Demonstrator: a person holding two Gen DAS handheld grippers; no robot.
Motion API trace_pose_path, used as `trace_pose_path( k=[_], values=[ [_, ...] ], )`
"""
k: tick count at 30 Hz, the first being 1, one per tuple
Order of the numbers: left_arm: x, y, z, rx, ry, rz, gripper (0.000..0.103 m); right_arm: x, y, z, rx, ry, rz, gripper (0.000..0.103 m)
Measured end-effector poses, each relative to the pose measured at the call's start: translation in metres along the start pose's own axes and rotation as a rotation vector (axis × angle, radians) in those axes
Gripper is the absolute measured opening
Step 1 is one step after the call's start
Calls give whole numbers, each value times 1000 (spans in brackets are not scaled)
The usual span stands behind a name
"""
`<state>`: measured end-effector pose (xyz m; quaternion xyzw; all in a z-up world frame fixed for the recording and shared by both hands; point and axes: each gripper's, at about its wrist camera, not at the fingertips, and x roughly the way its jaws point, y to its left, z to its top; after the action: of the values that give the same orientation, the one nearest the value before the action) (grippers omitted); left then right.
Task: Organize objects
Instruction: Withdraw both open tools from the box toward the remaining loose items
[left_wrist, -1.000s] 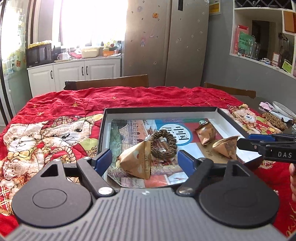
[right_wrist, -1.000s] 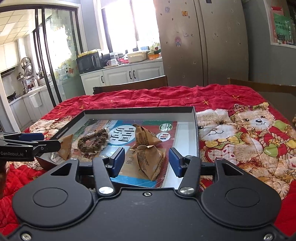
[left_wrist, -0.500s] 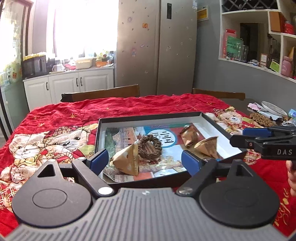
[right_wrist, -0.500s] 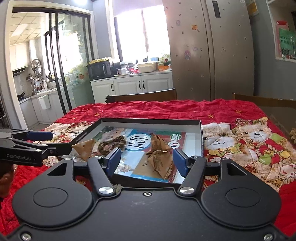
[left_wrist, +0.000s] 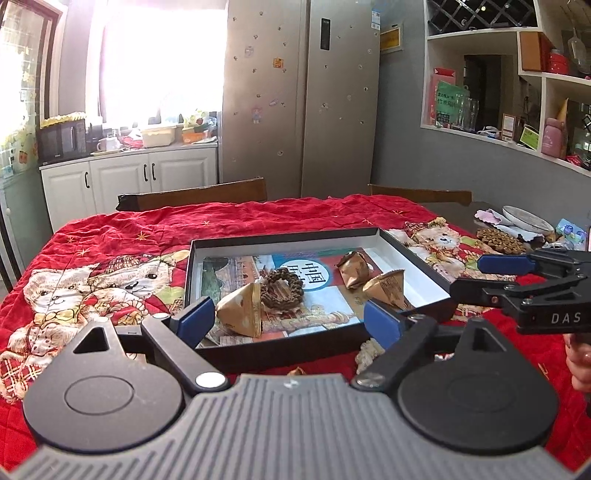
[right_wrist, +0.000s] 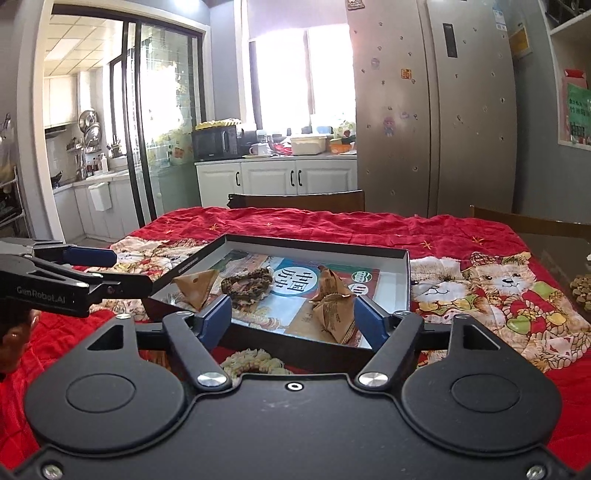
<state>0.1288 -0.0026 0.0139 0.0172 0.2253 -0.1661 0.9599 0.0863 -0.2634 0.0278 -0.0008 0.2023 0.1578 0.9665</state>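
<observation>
Left wrist view: left gripper (left_wrist: 289, 320) has its blue fingers (left_wrist: 195, 318) spread wide, nothing between them, pads touching nothing; they sit over the near wall of the black box lid (left_wrist: 413, 254) on the red bear-print quilt (left_wrist: 110, 251). Inside the lid: a paper-wrapped pyramid packet (left_wrist: 242, 312) touching a brown bead bracelet (left_wrist: 282, 288), plus two more packets (left_wrist: 354, 268) and (left_wrist: 386, 288) towards the right. The right gripper (left_wrist: 480, 275) enters from the right edge. Right wrist view: right gripper (right_wrist: 291, 320), jaws just been opening, now apart and empty; the nearest packet (right_wrist: 332, 312) lies beyond them, just inside the right finger. A cream braided item (right_wrist: 253, 362) lies on the quilt outside the lid's near wall.
</observation>
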Motion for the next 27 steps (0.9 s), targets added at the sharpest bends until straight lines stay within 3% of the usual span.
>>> trace_pose_path(
  k=[15,22,27],
  values=[
    [2,1,-22,13,53,-1,93,-12,4,-28,-31,44,8,74],
    [15,2,-38,9,101,4,93,-6,3,-53,-27,100,31,70],
    [29,3,-45,-2,131,-7,93,-3,3,-63,-31,123,44,61]
  ],
)
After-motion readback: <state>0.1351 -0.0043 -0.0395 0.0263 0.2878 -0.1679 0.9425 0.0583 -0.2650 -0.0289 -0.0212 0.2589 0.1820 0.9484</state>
